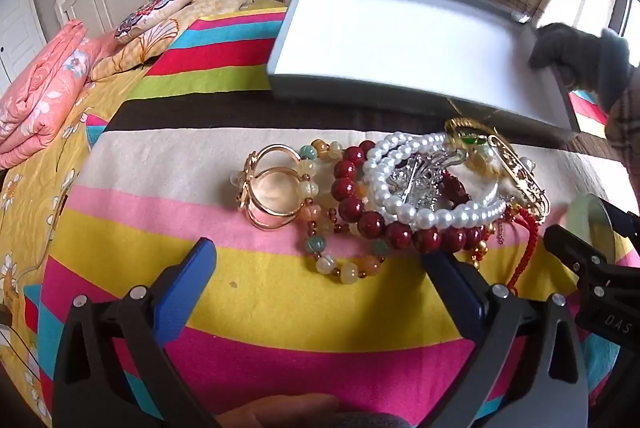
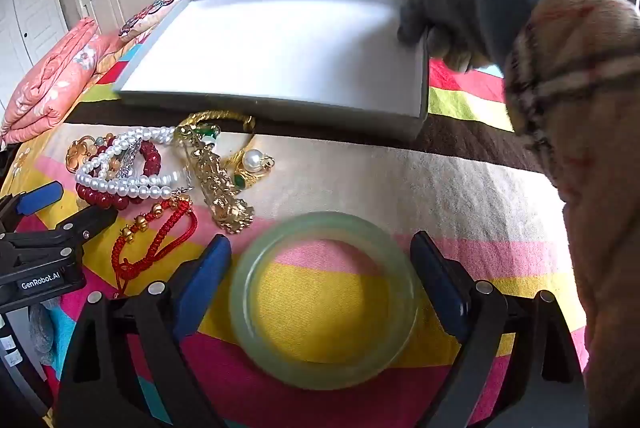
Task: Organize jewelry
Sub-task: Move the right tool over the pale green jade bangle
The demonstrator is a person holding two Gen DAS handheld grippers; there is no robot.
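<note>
Both grippers, left (image 1: 316, 268) marked "GenRobot.AI", right (image 2: 320, 268) around jade bangle (image 2: 324, 298), gape apart.

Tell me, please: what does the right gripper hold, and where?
The right gripper has the pale green bangle between its fingers, at its opposite outer sides. Firm contact cannot be told.

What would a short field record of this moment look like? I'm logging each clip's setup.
surface: striped bedspread
tray: grey, white-lined, empty, gloved hand on its right edge
jewelry pile: pearl strand, dark red bead bracelet, gold cuff, red cord bracelet
right claw: open, pale green bangle lying between its fingers
left claw: open, holding nothing
</note>
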